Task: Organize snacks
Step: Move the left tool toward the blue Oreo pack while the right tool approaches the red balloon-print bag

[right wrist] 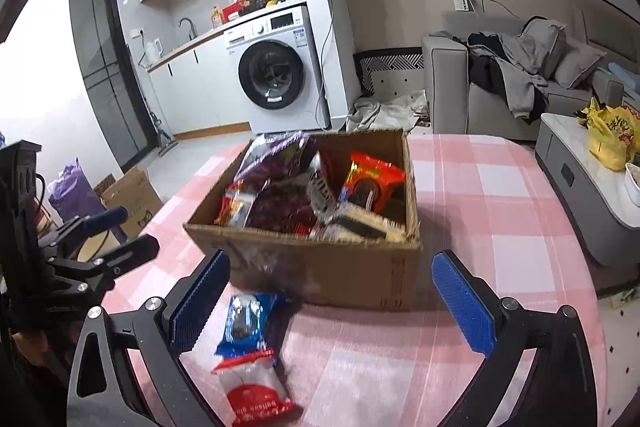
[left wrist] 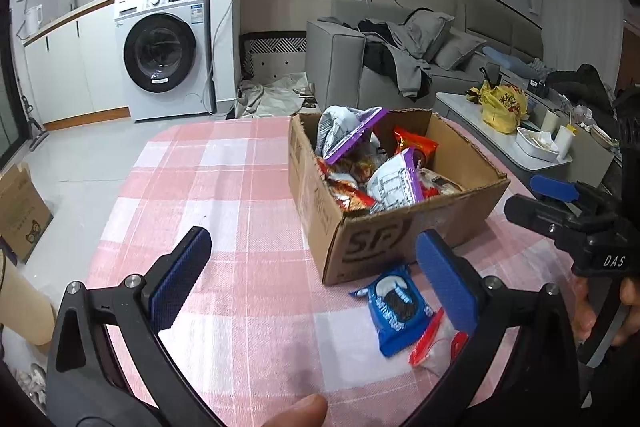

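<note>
In the left wrist view, the left gripper (left wrist: 312, 283) stands spread wide over the pink checked tablecloth (left wrist: 224, 187), pinching nothing. Right of centre sits the cardboard box (left wrist: 372, 243) full of snack packets; a blue cookie packet (left wrist: 394, 311) and a red-and-white packet (left wrist: 434, 345) lie just before it at lower right.

In the right wrist view, the right gripper (right wrist: 330, 303) is likewise spread and empty. The box fills the centre, both packets at lower centre.

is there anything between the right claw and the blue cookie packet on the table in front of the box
Nothing visible blocks it. The right claw is open and empty, and the blue cookie packet lies on the checked tablecloth near its left pad, just before the cardboard box. A red-and-white packet overlaps its near end.
</note>
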